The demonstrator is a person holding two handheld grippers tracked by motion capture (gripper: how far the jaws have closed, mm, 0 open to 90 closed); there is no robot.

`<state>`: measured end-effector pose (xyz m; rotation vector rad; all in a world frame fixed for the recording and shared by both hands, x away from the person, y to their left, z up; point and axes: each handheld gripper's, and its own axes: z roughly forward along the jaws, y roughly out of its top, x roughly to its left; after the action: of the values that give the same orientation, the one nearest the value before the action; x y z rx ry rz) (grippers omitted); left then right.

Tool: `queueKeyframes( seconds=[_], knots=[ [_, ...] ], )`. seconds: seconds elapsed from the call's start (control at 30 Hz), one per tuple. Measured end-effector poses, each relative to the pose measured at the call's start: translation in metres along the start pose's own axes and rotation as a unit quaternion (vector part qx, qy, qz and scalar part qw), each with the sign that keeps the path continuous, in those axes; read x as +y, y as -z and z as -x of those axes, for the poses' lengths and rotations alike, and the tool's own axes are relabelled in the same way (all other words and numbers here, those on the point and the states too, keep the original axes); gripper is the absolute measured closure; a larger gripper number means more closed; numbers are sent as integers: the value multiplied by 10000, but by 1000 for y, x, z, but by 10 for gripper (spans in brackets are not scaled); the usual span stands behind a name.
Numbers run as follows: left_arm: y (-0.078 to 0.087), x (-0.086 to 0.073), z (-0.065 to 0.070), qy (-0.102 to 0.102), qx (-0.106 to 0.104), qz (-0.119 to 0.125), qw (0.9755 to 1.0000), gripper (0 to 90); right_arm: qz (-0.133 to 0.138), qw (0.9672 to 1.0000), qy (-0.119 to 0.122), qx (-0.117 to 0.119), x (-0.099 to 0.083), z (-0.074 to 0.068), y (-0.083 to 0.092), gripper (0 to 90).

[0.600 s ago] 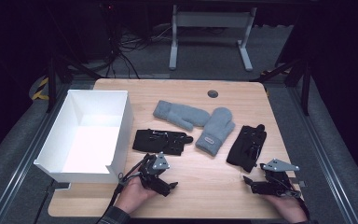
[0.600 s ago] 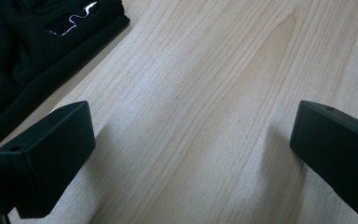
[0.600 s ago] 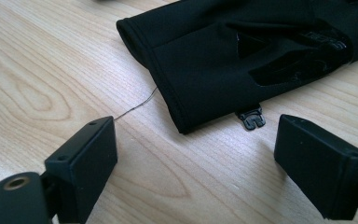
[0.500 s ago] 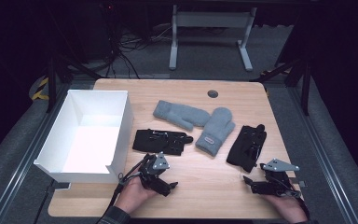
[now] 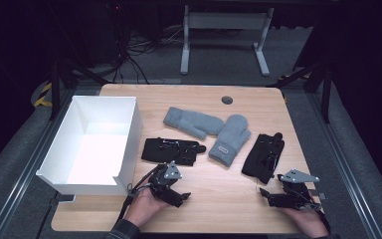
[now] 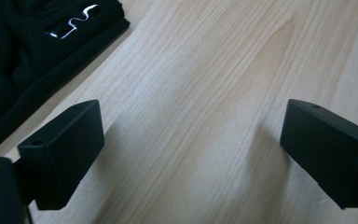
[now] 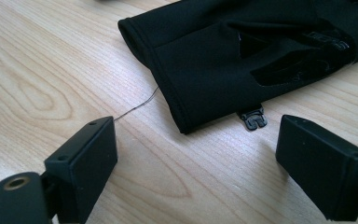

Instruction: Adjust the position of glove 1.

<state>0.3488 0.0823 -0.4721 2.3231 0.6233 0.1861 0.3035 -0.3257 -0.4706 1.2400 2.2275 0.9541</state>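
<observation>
Jaws apart, white box point(image 5: 129, 124) bare inside

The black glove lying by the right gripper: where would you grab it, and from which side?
Probably at the cuff. The black glove lies flat with its open cuff end toward the right gripper, whose fingers stand open just short of it. Coming in low from the person's side, one finger could likely slide under the hem and pinch it.

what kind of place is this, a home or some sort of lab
Probably a lab or recording workspace, not a home: a bare wooden table on dark flooring, loose cables behind it, and a metal desk frame at the back.
</observation>
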Motion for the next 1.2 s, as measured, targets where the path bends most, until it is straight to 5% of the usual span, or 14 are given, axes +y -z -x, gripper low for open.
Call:
queueKeyframes(
  seconds=[0.47, 1.2],
  knots=[
    [6, 20, 1, 229, -96, 102, 9996, 219, -21, 10000, 12, 11, 1, 0, -1, 116],
    [-15, 68, 2, 154, -90, 189, 9997, 373, -20, 10000, 15, 23, 1, 1, -1, 113]
  ],
)
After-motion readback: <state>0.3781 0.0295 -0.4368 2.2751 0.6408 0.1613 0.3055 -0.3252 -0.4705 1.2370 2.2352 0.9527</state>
